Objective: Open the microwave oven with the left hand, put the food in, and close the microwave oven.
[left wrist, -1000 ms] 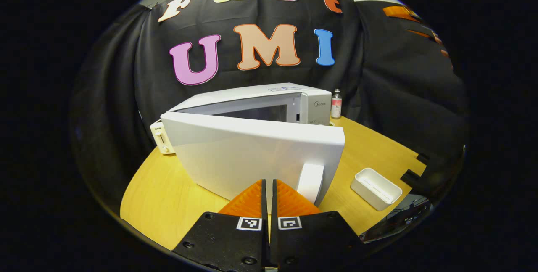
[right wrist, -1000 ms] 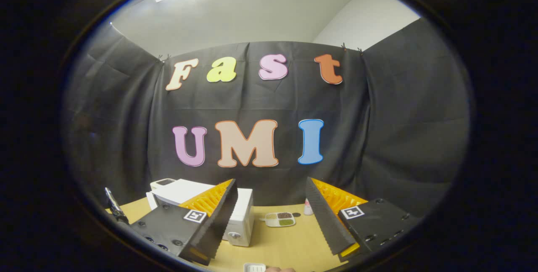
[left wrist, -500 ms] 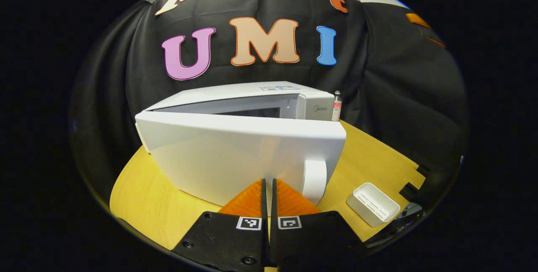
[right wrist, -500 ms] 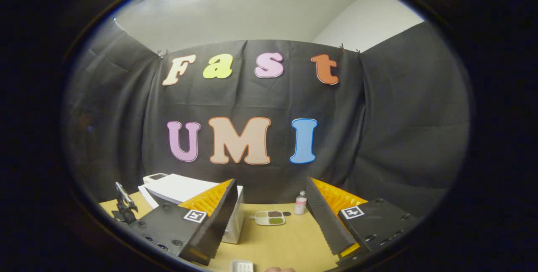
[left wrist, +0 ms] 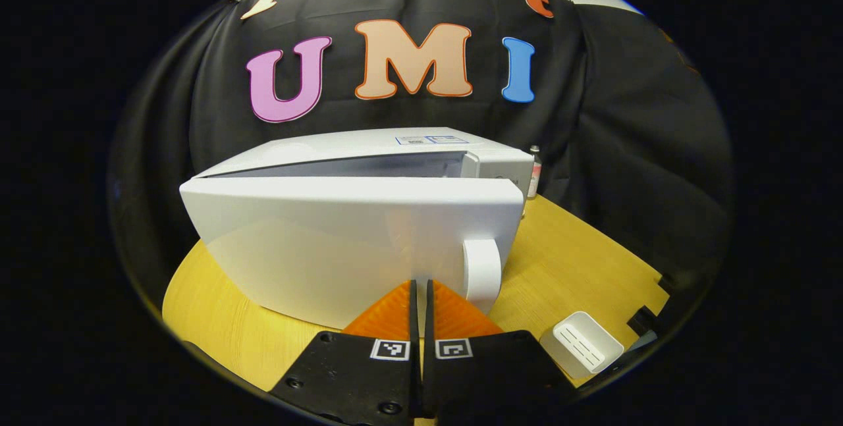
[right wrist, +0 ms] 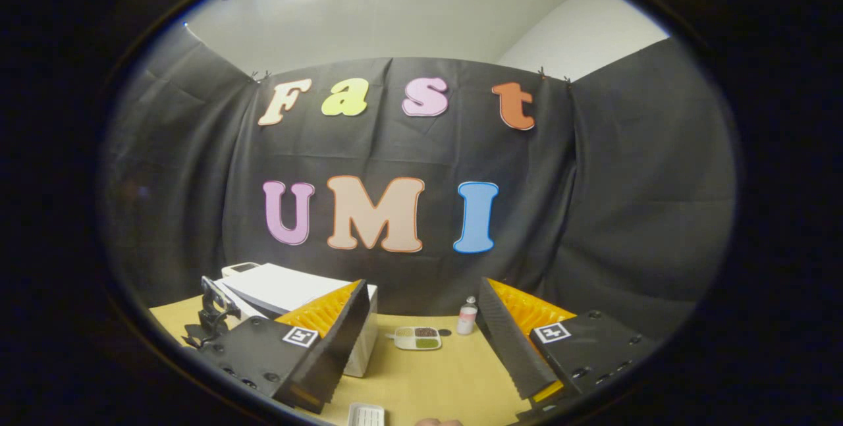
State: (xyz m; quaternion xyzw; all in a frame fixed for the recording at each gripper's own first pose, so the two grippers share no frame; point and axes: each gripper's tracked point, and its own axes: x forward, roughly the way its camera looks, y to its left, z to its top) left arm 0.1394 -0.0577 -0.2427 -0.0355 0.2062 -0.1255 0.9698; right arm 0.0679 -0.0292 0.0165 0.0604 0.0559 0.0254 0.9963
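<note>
Left gripper [left wrist: 419, 291] pinched closed on nothing, tips against microwave door [left wrist: 342, 241], left of handle [left wrist: 483, 268]. Door nearly closed, gap at top.

Right gripper [right wrist: 421, 340] spread wide, empty.

Food tray [right wrist: 417, 338] sits on table [right wrist: 454, 380], right of microwave [right wrist: 290, 291].

Risks: door shutting with food outside; push sliding oven.

Count: one microwave, one tray, one bottle [right wrist: 467, 316], one white box [left wrist: 582, 344].
</note>
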